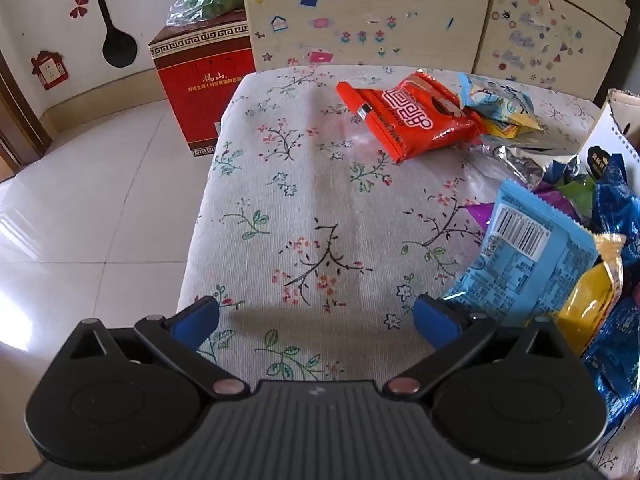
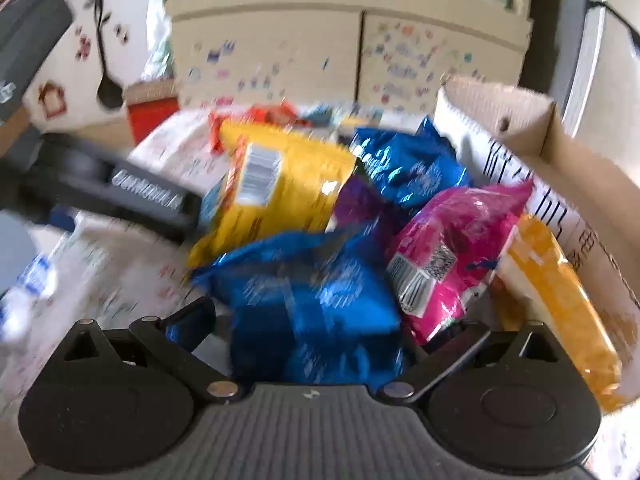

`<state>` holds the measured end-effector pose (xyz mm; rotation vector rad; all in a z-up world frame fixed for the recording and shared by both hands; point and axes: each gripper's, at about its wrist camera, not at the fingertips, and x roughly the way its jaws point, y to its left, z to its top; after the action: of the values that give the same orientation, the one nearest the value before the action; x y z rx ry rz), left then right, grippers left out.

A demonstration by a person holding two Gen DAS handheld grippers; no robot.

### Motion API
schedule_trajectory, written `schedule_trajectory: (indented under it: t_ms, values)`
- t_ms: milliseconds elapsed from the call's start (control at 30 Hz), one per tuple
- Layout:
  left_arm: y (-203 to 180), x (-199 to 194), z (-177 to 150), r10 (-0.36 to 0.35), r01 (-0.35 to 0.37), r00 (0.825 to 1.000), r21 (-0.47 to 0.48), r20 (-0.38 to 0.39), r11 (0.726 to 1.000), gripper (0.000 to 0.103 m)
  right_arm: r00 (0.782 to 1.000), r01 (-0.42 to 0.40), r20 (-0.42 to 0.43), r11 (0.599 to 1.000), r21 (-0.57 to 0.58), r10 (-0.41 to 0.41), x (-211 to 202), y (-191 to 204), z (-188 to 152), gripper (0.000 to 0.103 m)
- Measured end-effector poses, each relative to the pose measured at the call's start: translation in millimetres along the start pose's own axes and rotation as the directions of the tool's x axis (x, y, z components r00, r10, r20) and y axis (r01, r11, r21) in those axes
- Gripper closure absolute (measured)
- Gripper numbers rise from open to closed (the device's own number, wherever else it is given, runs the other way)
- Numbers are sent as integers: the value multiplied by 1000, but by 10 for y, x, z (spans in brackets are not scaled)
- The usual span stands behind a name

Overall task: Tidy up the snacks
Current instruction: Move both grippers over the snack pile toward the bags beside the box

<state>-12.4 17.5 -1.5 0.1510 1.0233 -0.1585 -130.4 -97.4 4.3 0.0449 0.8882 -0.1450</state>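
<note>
My left gripper [image 1: 316, 320] hangs open over the floral tablecloth [image 1: 304, 208] with nothing between its blue fingertips [image 1: 196, 320]. An orange-red snack packet [image 1: 408, 116] and light blue packets [image 1: 496, 104] lie at the table's far side. A light blue packet with a barcode [image 1: 524, 256] lies just right of the left gripper. The right wrist view is blurred. There my right gripper [image 2: 316, 328] is open, and a dark blue packet [image 2: 316, 292] lies between its fingers without being pressed. Yellow [image 2: 280, 184], pink [image 2: 452, 248] and orange [image 2: 560, 300] packets are heaped against a cardboard box [image 2: 560, 152].
A red carton [image 1: 204, 80] topped by a plastic bag stands on the tiled floor left of the table. A sticker-covered cabinet [image 1: 360, 12] rises behind the table. The left gripper's dark body [image 2: 120, 192] shows in the right wrist view, left of the pile.
</note>
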Motion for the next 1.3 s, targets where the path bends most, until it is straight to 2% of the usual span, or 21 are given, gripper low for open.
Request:
schedule_trajectory:
  t_ms: [133, 200, 300, 433, 567, 667, 800, 867, 933, 1067, 1300]
  values:
    - [33, 6, -6, -19, 18, 1000, -23, -23, 1000, 0, 986, -44, -164, 998, -41, 37, -104, 125, 3, 0]
    - [58, 3, -25, -40, 39, 998, -38, -40, 999, 0, 978, -71, -198, 996, -52, 59, -186, 197, -71, 0]
    - [49, -33, -69, -47, 46, 997, -17, -55, 999, 0, 983, -94, -166, 994, -49, 85, -368, 223, -233, 0]
    - [50, -93, -140, -45, 45, 996, -5, -83, 999, 0, 984, -97, -151, 995, -18, 93, -581, 211, -246, 0]
    - [76, -185, -226, -3, 3, 996, -1, -89, 1000, 1, 994, -54, -88, 997, 64, 59, -754, 3, -201, 0]
    - [86, -301, -309, 34, -33, 997, 11, -72, 999, 1, 998, 24, -68, 994, 103, -17, -842, -129, -178, 0]
    - [157, -572, -383, -2, 1, 1000, -26, -14, 1000, 1, 989, 121, -98, 985, 124, -109, -837, -223, -165, 0]
    - [169, -731, -425, -17, 18, 999, -35, 28, 999, 1, 985, 144, -110, 981, 128, -130, -842, -263, -155, 0]
    - [145, -858, -469, -29, 30, 998, -24, 55, 999, 1, 987, 131, -109, 981, 143, -116, -820, -313, -137, 0]
    - [70, -1026, -554, -64, 65, 995, 0, 75, 998, 1, 983, 165, -99, 978, 131, -153, -821, -323, -136, 0]
    - [-134, -1086, -622, -61, 56, 996, 68, 71, 996, 1, 976, 204, -114, 966, 159, -187, -798, -384, -139, 0]
